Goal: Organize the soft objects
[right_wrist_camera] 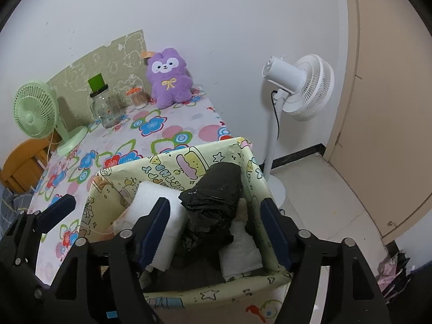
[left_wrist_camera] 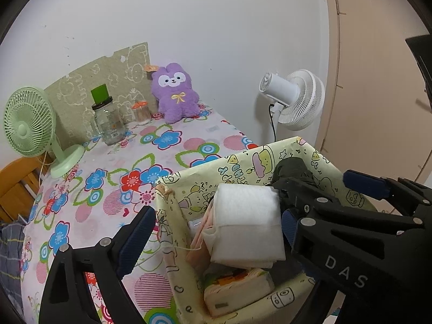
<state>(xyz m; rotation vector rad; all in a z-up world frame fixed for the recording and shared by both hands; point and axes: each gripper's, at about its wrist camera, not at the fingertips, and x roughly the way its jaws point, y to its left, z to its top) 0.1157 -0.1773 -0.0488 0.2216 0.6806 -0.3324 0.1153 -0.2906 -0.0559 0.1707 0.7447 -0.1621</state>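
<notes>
While the right tool (right_wrist_camera: 216, 216) stands released, its jaws spread around the black bag (right_wrist_camera: 213, 210) in the printed box (right_wrist_camera: 216, 283); no pad presses it. Beside it, the left tool (left_wrist_camera: 216, 232) gapes over the white roll (left_wrist_camera: 248, 229); nothing is grasped.

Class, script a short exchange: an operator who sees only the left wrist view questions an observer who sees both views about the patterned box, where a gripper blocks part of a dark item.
Operator: What is the dark item at the far side of the patterned box? A gripper covers most of it.
Observer: From the right wrist view, it is a crumpled black plastic bag, lying bunched up inside the box.
Operator: Is anything under it that I cannot see?
Observer: Yes. A white folded piece lies beneath the bag, in the near right corner of the box.
</notes>
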